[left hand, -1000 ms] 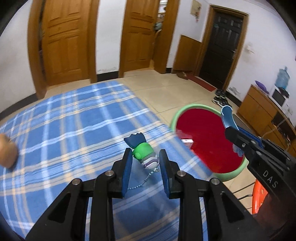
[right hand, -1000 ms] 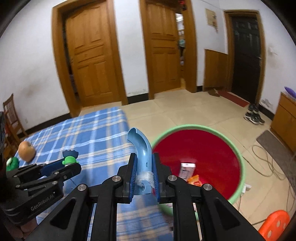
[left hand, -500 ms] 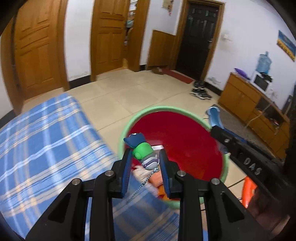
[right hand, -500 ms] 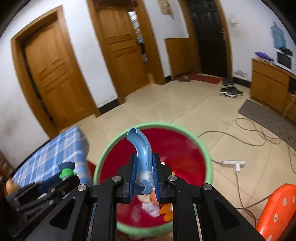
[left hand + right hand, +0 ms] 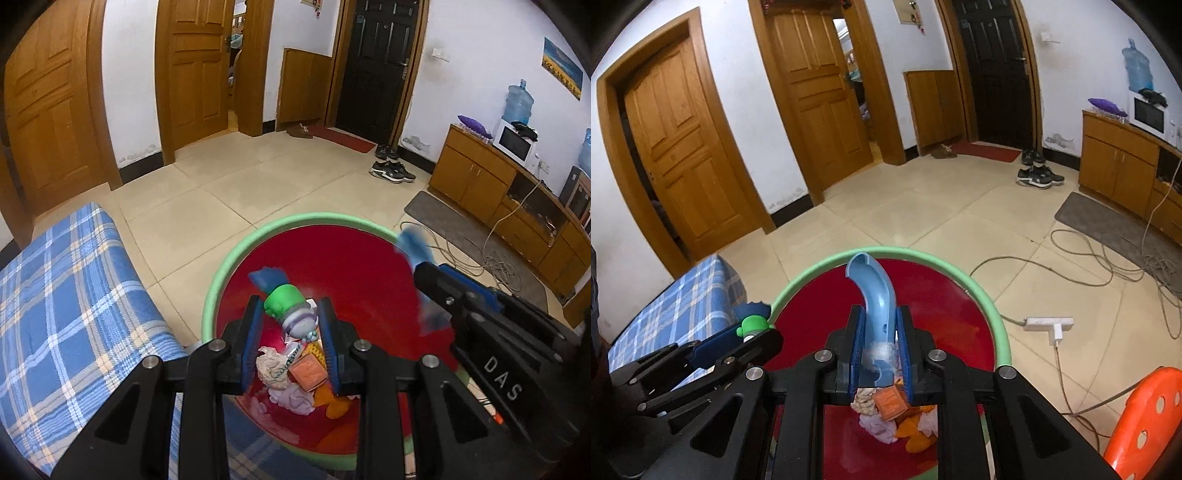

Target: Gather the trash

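Note:
My left gripper is shut on a small toy with a green middle, a purple base, a blue top and a bead chain hanging below. It hangs over the red basin with the green rim. My right gripper holds a light blue curved plastic piece upright over the same basin; its jaws are starting to open, with the pads still on the piece. Crumpled tissue and an orange packet lie in the basin. In the left wrist view the right gripper reaches in from the right.
A blue plaid cloth surface borders the basin on the left. An orange plastic stool stands at the lower right. A power strip and loose cables lie on the tiled floor. Shoes and a wooden cabinet stand farther off.
Both grippers have swung from over the plaid surface to above the red basin, carrying the toy and the blue piece. The trash in the basin has come into view.

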`<state>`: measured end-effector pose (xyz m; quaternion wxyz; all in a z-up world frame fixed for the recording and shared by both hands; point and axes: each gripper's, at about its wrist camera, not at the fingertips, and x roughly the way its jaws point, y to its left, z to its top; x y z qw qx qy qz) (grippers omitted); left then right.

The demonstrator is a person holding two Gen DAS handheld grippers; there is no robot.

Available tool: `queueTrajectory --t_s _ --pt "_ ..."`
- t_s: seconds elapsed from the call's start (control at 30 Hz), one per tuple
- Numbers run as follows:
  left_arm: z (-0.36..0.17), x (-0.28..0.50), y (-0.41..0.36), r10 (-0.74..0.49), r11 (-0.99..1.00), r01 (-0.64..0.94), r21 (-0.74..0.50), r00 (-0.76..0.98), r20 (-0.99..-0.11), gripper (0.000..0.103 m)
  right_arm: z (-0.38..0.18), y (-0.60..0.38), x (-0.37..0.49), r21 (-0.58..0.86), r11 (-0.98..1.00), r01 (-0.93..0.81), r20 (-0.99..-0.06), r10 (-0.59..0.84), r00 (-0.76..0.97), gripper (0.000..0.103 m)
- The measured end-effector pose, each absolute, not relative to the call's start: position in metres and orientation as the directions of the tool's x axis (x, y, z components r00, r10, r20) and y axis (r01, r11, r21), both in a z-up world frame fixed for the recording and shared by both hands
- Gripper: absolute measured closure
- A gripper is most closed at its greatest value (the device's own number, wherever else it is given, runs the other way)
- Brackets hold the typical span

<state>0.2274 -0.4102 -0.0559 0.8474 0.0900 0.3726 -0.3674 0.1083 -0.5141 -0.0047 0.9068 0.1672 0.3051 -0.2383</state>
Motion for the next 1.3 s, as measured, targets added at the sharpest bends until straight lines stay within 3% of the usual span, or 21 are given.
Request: queueTrajectory --t_s 0.03,0.07,0.13,0.23,0.4,0.6,0.83,1.0,1.2,1.3 --pt "-0.056 0.228 -0.410 -0.553 0.718 0.686 -0.120 0.458 -0.696 0.072 -0.005 -0.514 0.110 0.153 0.828 0.539 -0.633 -0.337 0.697 0.084" --pt "-0.056 0.228 -0.409 -0.547 0.725 0.679 -0.114 0.467 -0.695 0.063 -0.006 -0.514 0.110 0.150 0.828 0.541 -0.634 -0.339 0.695 0.081" --pt "-0.056 0.228 -0.408 -0.544 0.733 0.671 -0.109 0.483 -0.686 0.051 -0.008 -0.514 0.110 0.153 0.831 0.535 -0.624 -0.339 0.704 0.065" --pt "-0.055 0.231 -0.405 -0.545 0.740 0.662 -0.118 0.487 -0.683 0.041 -0.011 -0.518 0.109 0.152 0.826 0.543 -0.626 -0.345 0.699 0.065" --pt "-0.052 0.233 -0.398 -0.544 0.748 0.652 -0.125 0.494 -0.678 0.040 -0.012 -0.523 0.109 0.157 0.807 0.569 -0.644 -0.354 0.679 0.050" --pt "-0.041 0.219 -0.377 -0.561 0.746 0.657 -0.106 0.536 -0.630 0.037 0.000 -0.511 0.101 0.129 0.804 0.580 -0.613 -0.396 0.684 0.040" --pt "-0.026 0.195 -0.338 -0.607 0.750 0.657 -0.071 0.642 -0.469 0.030 0.027 -0.468 0.077 0.045 0.811 0.583 -0.462 -0.501 0.732 0.036" --pt "-0.029 0.207 -0.330 -0.603 0.763 0.636 -0.118 0.635 -0.483 0.030 0.028 -0.445 0.071 -0.046 0.808 0.587 -0.378 -0.558 0.738 0.035" --pt "-0.032 0.208 -0.332 -0.601 0.761 0.639 -0.112 0.628 -0.494 0.030 0.023 -0.450 0.071 -0.022 0.796 0.605 -0.395 -0.563 0.726 0.035" --pt "-0.032 0.204 -0.332 -0.599 0.763 0.638 -0.103 0.638 -0.484 0.024 0.022 -0.452 0.072 -0.016 0.789 0.614 -0.405 -0.566 0.718 0.035"
